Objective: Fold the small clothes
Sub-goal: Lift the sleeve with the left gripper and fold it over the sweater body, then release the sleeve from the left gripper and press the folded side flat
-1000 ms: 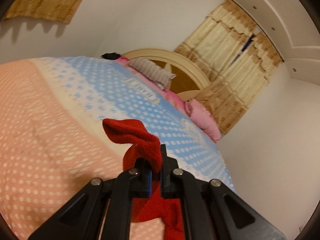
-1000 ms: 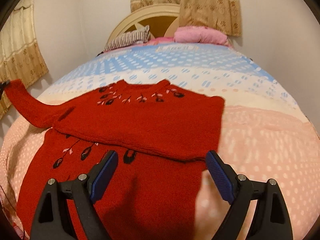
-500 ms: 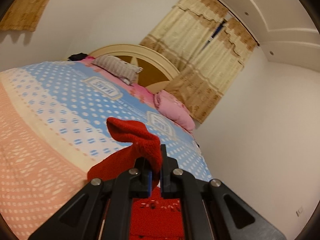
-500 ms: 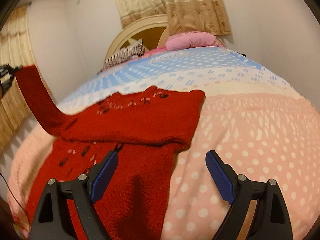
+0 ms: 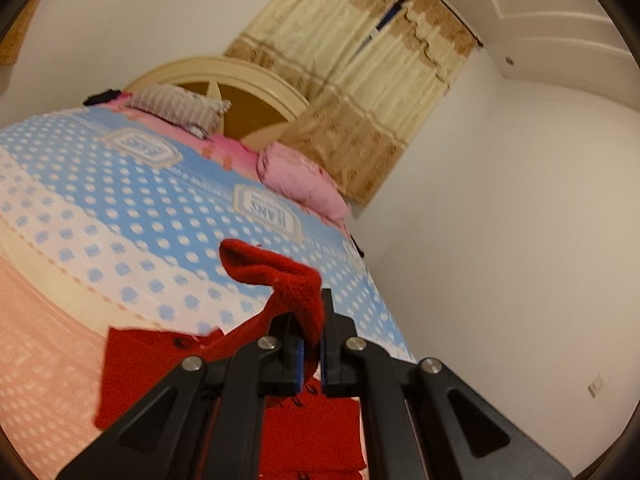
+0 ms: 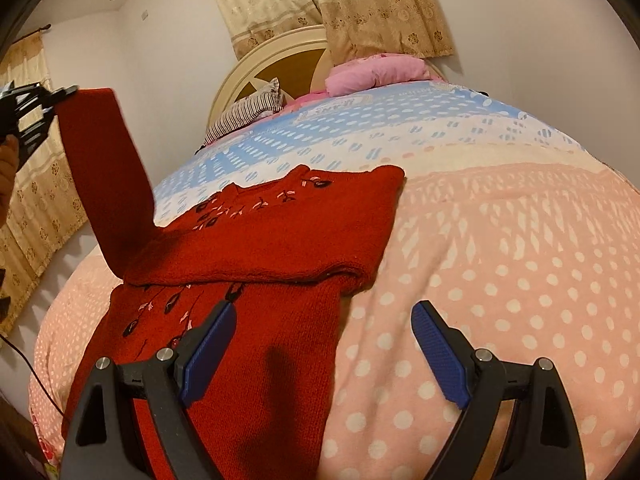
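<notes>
On the dotted bedspread (image 6: 520,280), red embroidered sweater (image 6: 280,236) half-folded; left tongs (image 5: 310,354) pinch its sleeve, right tongs (image 6: 324,344) spread.

1. A wide bed (image 6: 520,264) carries everything; it is covered by a dotted blanket banded in salmon pink near the cameras, cream in the middle and light blue toward the head.
2. A cream arched wooden headboard (image 6: 276,56) with a brown inset stands at the far end.
3. A grey-and-white striped pillow (image 6: 244,110) lies at the head, on the left in the right wrist view.
4. A pink bundled quilt (image 6: 376,72) lies beside it at the head, toward the wall.
5. A red knitted sweater with dark embroidered leaves (image 6: 256,248) lies on the pink and cream bands, its upper part folded over the body; one sleeve is lifted off the blanket.
</notes>
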`<state>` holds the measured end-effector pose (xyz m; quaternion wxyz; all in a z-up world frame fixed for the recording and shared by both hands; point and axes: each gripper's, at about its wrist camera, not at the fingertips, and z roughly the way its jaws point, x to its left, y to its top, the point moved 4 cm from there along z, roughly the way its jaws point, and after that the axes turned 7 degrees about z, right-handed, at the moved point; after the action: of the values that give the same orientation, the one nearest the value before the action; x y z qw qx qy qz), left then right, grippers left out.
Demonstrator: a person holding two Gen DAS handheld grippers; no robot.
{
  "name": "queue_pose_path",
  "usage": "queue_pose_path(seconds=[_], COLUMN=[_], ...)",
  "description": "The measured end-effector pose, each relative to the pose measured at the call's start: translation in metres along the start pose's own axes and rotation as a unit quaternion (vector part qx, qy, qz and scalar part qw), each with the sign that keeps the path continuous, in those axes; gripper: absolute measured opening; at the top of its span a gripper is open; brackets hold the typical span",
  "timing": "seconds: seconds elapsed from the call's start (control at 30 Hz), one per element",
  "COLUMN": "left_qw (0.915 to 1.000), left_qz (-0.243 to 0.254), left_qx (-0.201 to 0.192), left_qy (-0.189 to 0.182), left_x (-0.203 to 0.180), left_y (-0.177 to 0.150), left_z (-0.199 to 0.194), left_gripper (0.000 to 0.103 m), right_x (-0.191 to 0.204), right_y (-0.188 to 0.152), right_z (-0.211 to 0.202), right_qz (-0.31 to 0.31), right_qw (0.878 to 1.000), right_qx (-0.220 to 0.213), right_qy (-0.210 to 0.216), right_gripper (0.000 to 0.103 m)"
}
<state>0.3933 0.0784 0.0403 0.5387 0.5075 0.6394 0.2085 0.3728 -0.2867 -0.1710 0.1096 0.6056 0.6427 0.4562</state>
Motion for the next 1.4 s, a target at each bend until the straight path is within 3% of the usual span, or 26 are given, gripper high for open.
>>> queue_pose_path(seconds=[0.13,0.23,0.3,0.33,0.43,0.5,0.53,0.57,0.63,0.67,0.77,0.8,0.87,0.97,1.03,1.1,1.27,1.4], left_qw=[0.9993,0.9958,0.9897,0.9844,0.9708,0.9645,0.9624,0.9611,0.9561,0.9486,0.9298,0.9199,0.9116,0.9142,0.9259,0.9342,0.9438,0.9402], left_qz=[0.016,0.059,0.095,0.115,0.157,0.2,0.216,0.231,0.263,0.288,0.328,0.339,0.337,0.284,0.237,0.204,0.187,0.211], left_qx=[0.035,0.069,0.096,0.118,0.173,0.163,0.152,0.138,0.116,0.11,0.104,0.11,0.121,0.153,0.158,0.158,0.164,0.169], left_qy=[0.0,0.016,0.048,0.061,0.054,0.056,0.062,0.062,0.057,0.072,0.13,0.164,0.202,0.245,0.248,0.246,0.218,0.207], left_x=[-0.022,-0.046,-0.058,-0.064,-0.074,-0.08,-0.08,-0.078,-0.075,-0.066,-0.035,-0.013,0.02,0.077,0.106,0.125,0.125,0.118], left_y=[-0.038,-0.073,-0.096,-0.111,-0.139,-0.147,-0.147,-0.146,-0.146,-0.147,-0.153,-0.155,-0.155,-0.156,-0.154,-0.152,-0.159,-0.161], left_z=[0.035,0.066,0.085,0.097,0.108,0.092,0.081,0.067,0.044,0.029,0.011,0.002,-0.001,-0.011,-0.022,-0.032,-0.026,-0.009], left_gripper=[0.004,0.004,0.007,0.013,0.024,0.05,0.071,0.083,0.088,0.091,0.096,0.097,0.097,0.097,0.097,0.097,0.097,0.101], right_x=[-0.003,-0.004,-0.004,-0.005,-0.01,-0.013,-0.014,-0.014,-0.015,-0.014,-0.014,-0.014,-0.014,-0.013,-0.006,0.003,0.02,0.039], right_y=[-0.001,-0.002,-0.002,-0.002,-0.001,-0.001,0.0,0.0,0.0,0.0,0.0,0.0,0.0,0.002,0.006,0.012,0.041,0.057], right_z=[0.005,0.005,0.004,0.003,-0.002,-0.005,-0.006,-0.007,-0.007,-0.006,-0.004,-0.004,-0.003,-0.008,-0.022,-0.028,-0.013,0.02], right_qz=[0.006,0.007,0.009,0.011,0.023,0.032,0.035,0.037,0.038,0.038,0.037,0.037,0.038,0.035,0.024,0.018,0.043,0.023], right_qw=[1.0,1.0,1.0,1.0,1.0,0.999,0.999,0.999,0.999,0.999,0.999,0.999,0.999,0.999,0.999,0.999,0.999,0.999], right_qx=[0.013,0.013,0.009,0.006,-0.003,-0.011,-0.014,-0.016,-0.015,-0.013,-0.009,-0.007,-0.004,-0.016,-0.042,-0.039,0.004,0.042], right_qy=[0.0,-0.003,-0.003,-0.002,0.003,0.006,0.008,0.01,0.01,0.009,0.006,0.005,0.004,-0.001,0.002,0.009,0.013,0.005], right_gripper=[0.09,0.09,0.09,0.09,0.09,0.09,0.09,0.09,0.09,0.09,0.09,0.09,0.09,0.09,0.09,0.09,0.089,0.073])
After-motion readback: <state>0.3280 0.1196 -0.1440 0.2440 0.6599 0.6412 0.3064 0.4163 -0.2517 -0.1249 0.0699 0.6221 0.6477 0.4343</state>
